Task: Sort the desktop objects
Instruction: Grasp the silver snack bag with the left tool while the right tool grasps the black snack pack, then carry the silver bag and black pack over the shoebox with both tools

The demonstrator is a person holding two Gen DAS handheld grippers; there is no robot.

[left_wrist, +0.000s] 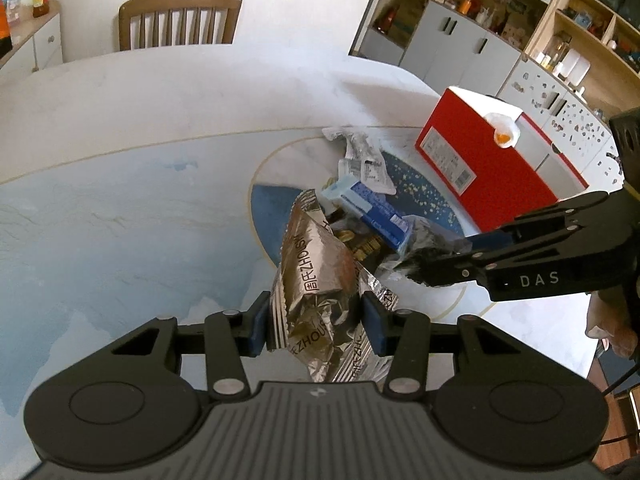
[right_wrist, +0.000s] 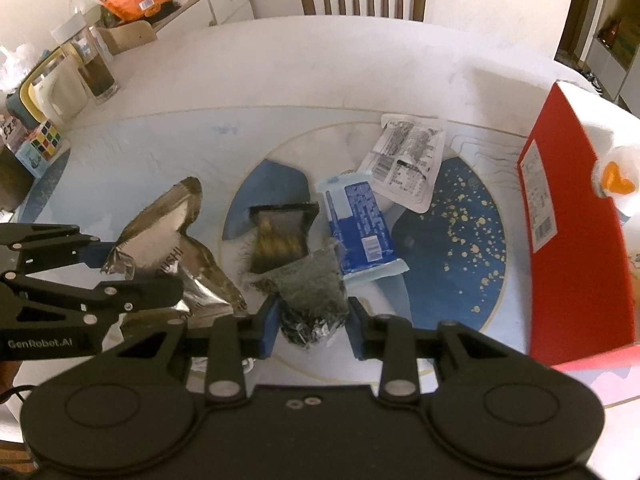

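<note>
Left wrist view: left tool (left_wrist: 316, 322) grips silver packet (left_wrist: 316, 276), right tool (right_wrist: 312, 324) dark packet (right_wrist: 316, 300); next, probably the red box (right_wrist: 576, 220).

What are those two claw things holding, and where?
Left gripper: silver foil packet, by its near end. Right gripper: dark crinkly packet, by its near end.

Bright daylight, washed-out table (left_wrist: 160, 92) far edge, strong fisheye warp at edges, right wrist view dimmer.
</note>
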